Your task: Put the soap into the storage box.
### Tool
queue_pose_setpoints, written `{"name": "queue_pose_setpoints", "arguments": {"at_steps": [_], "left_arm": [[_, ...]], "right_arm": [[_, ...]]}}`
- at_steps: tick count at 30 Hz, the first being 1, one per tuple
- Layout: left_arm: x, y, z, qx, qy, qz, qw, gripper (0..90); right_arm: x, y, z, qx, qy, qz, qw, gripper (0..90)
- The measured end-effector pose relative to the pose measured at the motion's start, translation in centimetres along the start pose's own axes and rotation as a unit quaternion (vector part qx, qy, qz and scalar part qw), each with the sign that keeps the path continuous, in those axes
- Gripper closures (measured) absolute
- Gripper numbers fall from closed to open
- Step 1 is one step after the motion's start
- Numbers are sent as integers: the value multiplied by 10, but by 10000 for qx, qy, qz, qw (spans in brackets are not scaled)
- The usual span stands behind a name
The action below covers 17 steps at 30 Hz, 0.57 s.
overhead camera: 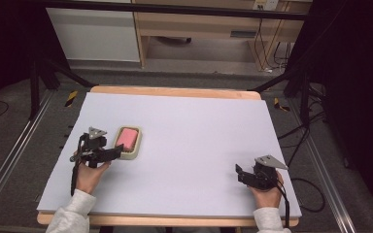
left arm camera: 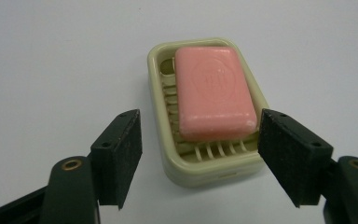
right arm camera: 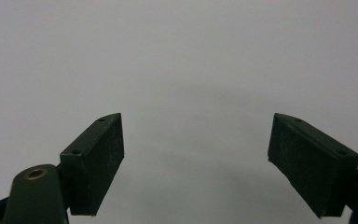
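Observation:
A pink soap bar (left arm camera: 214, 93) lies in a cream slotted soap dish (left arm camera: 200, 170) on the white table sheet. From above, the soap bar (overhead camera: 127, 138) and its dish (overhead camera: 137, 145) sit at the table's left. My left gripper (left arm camera: 200, 156) is open, its jaws spread on either side of the dish's near end without touching it. In the high view the left gripper (overhead camera: 121, 151) reaches the dish from the left. My right gripper (right arm camera: 196, 163) is open over bare sheet, and sits at the front right (overhead camera: 239, 173) with nothing between its jaws.
The white sheet (overhead camera: 189, 131) covers a wooden table with its edges showing at the back and front. Beyond the table stand a wooden desk (overhead camera: 199, 24), black stand legs (overhead camera: 53, 73) and loose cables (overhead camera: 301, 141) on the floor at the right.

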<state>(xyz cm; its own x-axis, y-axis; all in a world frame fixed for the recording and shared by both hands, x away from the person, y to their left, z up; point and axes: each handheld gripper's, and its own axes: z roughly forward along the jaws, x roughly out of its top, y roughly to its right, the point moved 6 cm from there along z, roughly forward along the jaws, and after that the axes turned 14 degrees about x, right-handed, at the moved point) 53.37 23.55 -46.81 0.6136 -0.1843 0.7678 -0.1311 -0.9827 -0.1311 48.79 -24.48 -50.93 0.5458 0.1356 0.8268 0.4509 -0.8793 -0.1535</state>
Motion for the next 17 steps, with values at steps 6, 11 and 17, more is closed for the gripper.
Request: {"name": "queue_pose_setpoints", "arguments": {"at_steps": [6,11,17], "left_arm": [[-20,-11,-9,54,56,81,9999,286],[-35,-20,-9,139,-30,108,9998,278],[-50,-27,-13,192,-106,56,9997,265]], "right_arm": [[-3,1,0,-68,-101,-70,9999,183],[-6,4,0,-102,-161,-11,9998,170],[-8,4,0,-170,-222,-79,9996,158]]}}
